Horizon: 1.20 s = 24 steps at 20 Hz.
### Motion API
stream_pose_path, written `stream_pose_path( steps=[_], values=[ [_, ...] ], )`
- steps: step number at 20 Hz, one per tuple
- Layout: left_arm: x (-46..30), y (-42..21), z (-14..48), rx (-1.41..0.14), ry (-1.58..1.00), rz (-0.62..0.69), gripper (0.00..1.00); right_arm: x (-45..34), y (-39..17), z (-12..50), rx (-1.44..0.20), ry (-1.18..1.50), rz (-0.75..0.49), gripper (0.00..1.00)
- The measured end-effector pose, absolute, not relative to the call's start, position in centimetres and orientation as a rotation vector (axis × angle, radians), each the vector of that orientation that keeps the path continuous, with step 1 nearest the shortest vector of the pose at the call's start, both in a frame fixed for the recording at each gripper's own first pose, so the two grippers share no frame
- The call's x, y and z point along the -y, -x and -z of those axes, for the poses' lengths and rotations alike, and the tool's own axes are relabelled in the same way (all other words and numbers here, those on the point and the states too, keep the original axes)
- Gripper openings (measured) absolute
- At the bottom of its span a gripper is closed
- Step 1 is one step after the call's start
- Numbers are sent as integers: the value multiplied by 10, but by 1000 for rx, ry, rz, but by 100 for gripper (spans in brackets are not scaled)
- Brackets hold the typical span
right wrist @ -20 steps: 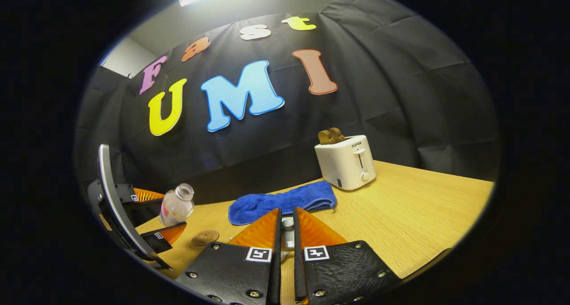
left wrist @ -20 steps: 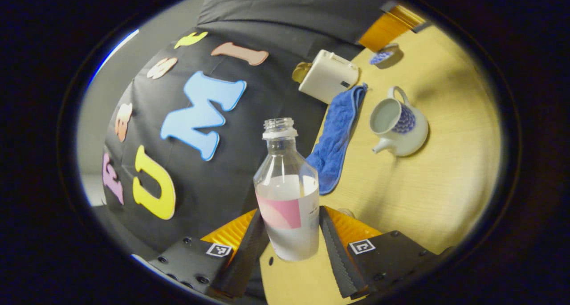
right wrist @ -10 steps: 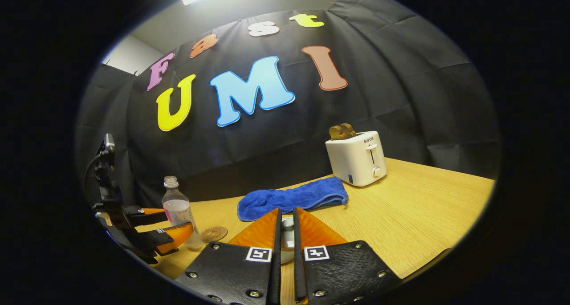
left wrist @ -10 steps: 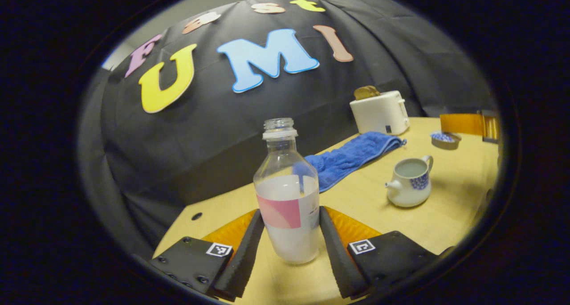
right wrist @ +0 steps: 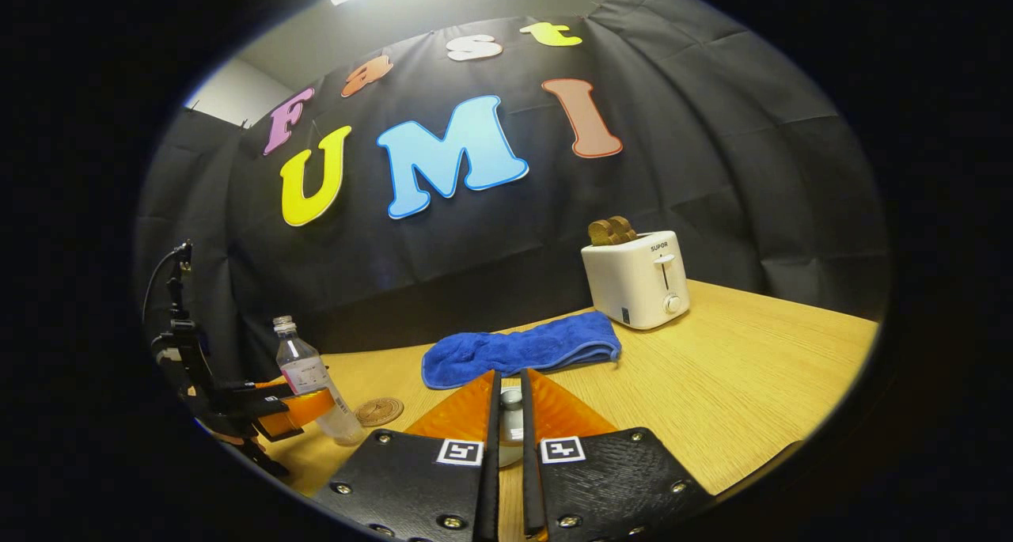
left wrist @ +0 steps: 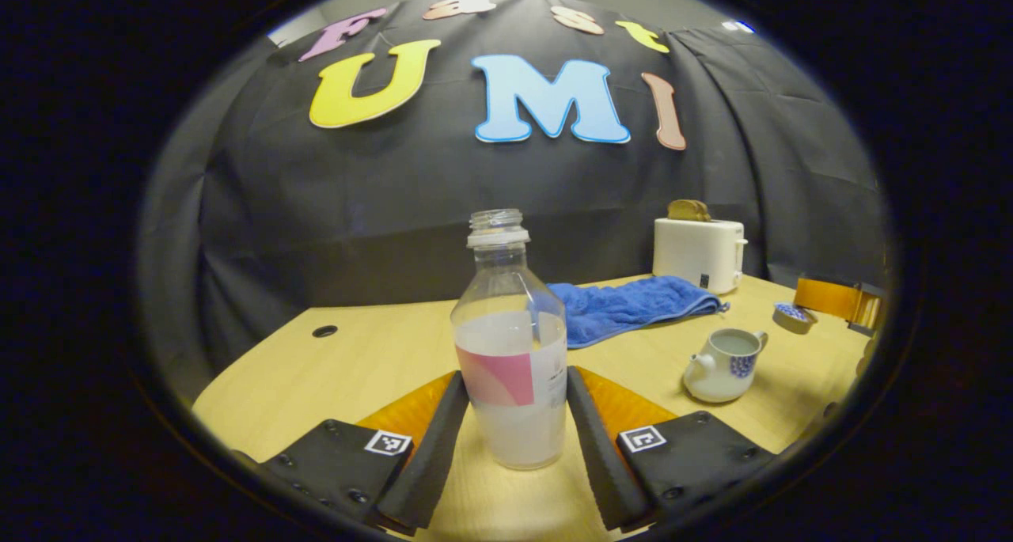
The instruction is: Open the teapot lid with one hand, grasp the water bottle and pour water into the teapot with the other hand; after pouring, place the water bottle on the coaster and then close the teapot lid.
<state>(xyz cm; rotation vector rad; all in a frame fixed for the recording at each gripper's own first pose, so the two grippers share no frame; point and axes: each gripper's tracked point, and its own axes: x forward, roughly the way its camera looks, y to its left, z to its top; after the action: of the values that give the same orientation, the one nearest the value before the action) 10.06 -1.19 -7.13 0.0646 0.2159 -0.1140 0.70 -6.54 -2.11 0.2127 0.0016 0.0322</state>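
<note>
left gripper [left wrist: 513, 439] pinches the capless water bottle [left wrist: 510, 344], open teapot [left wrist: 724, 364] ahead-right; right gripper [right wrist: 506, 423] pinches the half-hidden lid knob [right wrist: 511, 402], coaster [right wrist: 379, 410] ahead-left.

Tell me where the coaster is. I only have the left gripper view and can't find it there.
Observer: The coaster lies flat on the table, just beside the bottle held by the left gripper. The bottle's base is not on it.
Operator: Report what the right gripper has.
Observer: The right gripper is nearly closed on the small knob of the lid, low over the table.
Operator: Confirm the coaster is free.
Observer: Nothing sits on it; its whole top shows.
</note>
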Motion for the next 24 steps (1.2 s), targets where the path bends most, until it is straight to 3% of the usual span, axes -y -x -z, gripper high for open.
stream_pose_path(
  steps=[11, 13, 24],
  values=[
    [14, -94, 74, -227, -51, 120, 90, 63, -8, 24, -10, -206, -35, 12],
    [14, -93, 72, -218, -57, 119, 100, 63, -8, 23, -9, -205, -35, 12],
    [16, -64, 54, -190, -44, 108, 100, 58, -11, 26, -18, -181, -42, 12]
  ],
)
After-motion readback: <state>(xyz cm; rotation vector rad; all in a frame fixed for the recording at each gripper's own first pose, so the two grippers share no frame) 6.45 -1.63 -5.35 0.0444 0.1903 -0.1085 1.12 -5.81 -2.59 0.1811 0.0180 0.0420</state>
